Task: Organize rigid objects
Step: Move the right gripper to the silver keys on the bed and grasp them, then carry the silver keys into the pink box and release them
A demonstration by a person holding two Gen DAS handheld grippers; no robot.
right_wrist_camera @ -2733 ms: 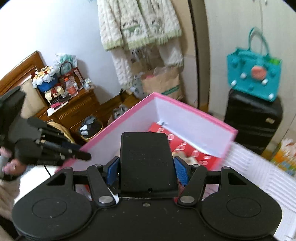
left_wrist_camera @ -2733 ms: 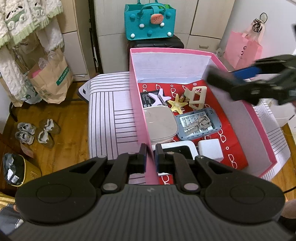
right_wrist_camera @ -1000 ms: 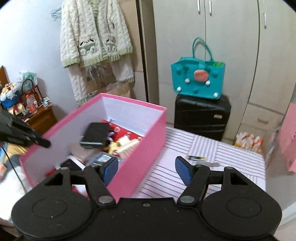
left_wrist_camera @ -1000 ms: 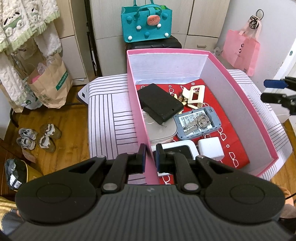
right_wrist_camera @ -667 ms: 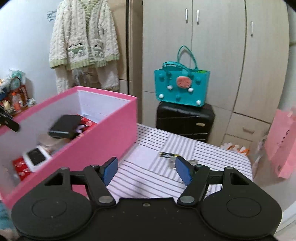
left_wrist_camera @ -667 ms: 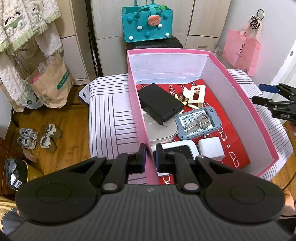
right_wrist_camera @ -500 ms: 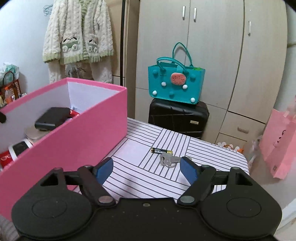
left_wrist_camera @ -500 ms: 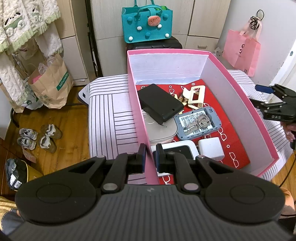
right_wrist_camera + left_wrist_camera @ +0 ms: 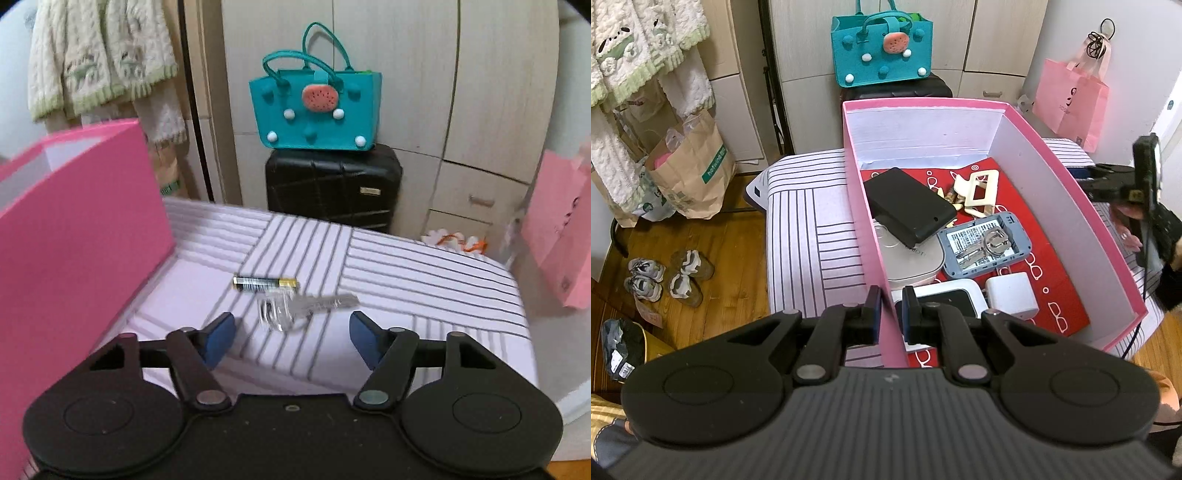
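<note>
**While the left steadies the box, the right lines up on the key**

While the left claw (image 9: 888, 308) stays pinched on the near wall of the pink box (image 9: 1071, 192), the right claw (image 9: 291, 334) hangs empty, fingers wide apart, above the key (image 9: 314, 304) lying on the striped bed (image 9: 424, 273) just beside the battery (image 9: 264, 283). Best to descend squarely, straddle the key's ring, avoid nudging the battery, and close low against the soft cover.

The key (image 9: 310, 306) on the cloth is motion-blurred, its ring end smeared. The black case (image 9: 908, 206) hides part of the white device (image 9: 912, 262) beneath it. The right gripper (image 9: 1108, 181) is partly cut by the left view's edge. The pink box (image 9: 74, 229) runs off the right view's left edge.
</note>
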